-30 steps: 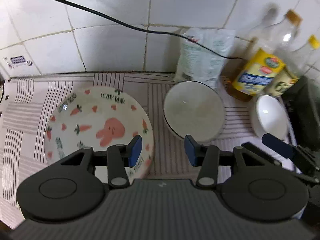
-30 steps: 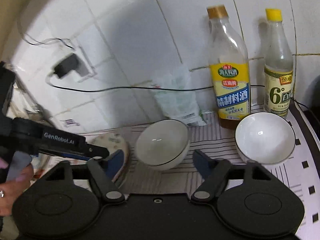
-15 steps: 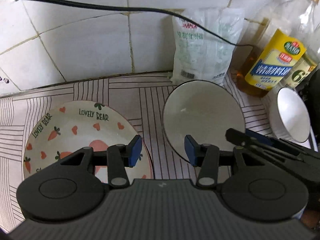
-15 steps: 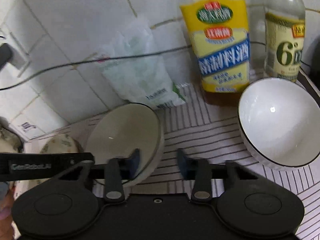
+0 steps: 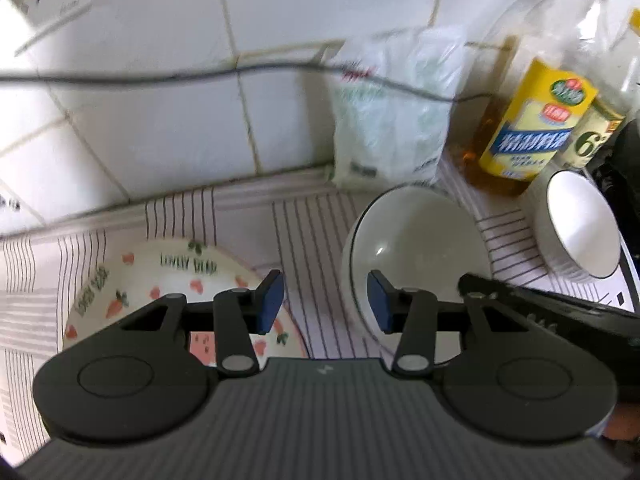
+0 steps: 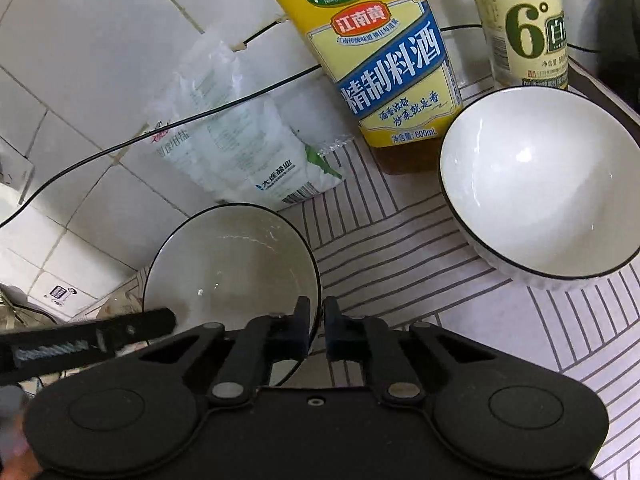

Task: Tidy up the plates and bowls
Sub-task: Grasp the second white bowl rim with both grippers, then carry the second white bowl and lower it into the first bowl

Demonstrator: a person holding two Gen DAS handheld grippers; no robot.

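My right gripper (image 6: 316, 330) is pinched on the near rim of the grey bowl (image 6: 228, 264), which sits on the striped mat (image 6: 400, 248) before the salt bag (image 6: 240, 148). My left gripper (image 5: 322, 304) hangs wide and empty between the carrot plate (image 5: 160, 280) and that bowl. The white bowl (image 6: 536, 184) stands apart to the right.

"LOVELY BEAR" is printed on the round white carrot-patterned plate (image 5: 160, 280), left of the left claw. Ahead of the right claw, "精制料酒" and "800mL" are read on the yellow-labelled glass bottle (image 6: 384, 60); "6°" is shown on the pale-labelled bottle (image 6: 524, 24).
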